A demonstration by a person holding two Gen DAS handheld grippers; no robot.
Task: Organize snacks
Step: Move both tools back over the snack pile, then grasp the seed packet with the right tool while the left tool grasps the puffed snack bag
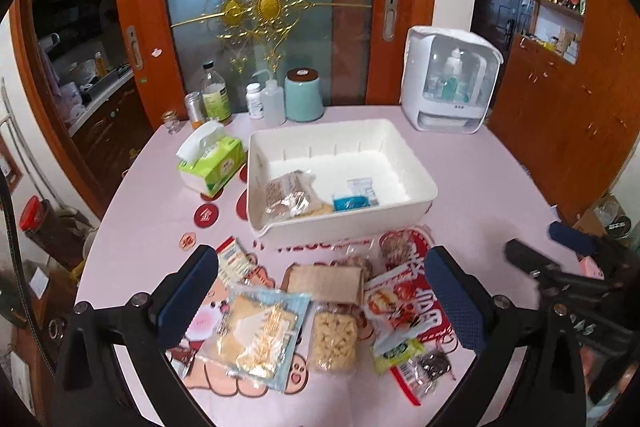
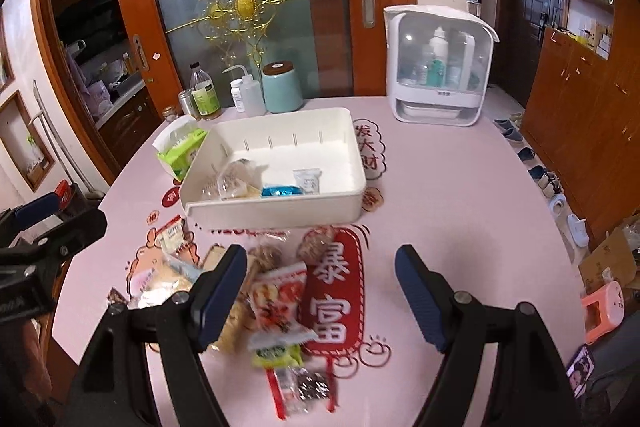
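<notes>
Pink tabletop fills both views, backed by wooden sliding doors. At its centre sits a white bin, long axis running from nine to three o'clock, holding a clear cracker pack and a blue packet along its near wall. At six o'clock from it, loose snack packets lie scattered flat. Above them the left gripper and right gripper both stand wide apart, empty.
</notes>
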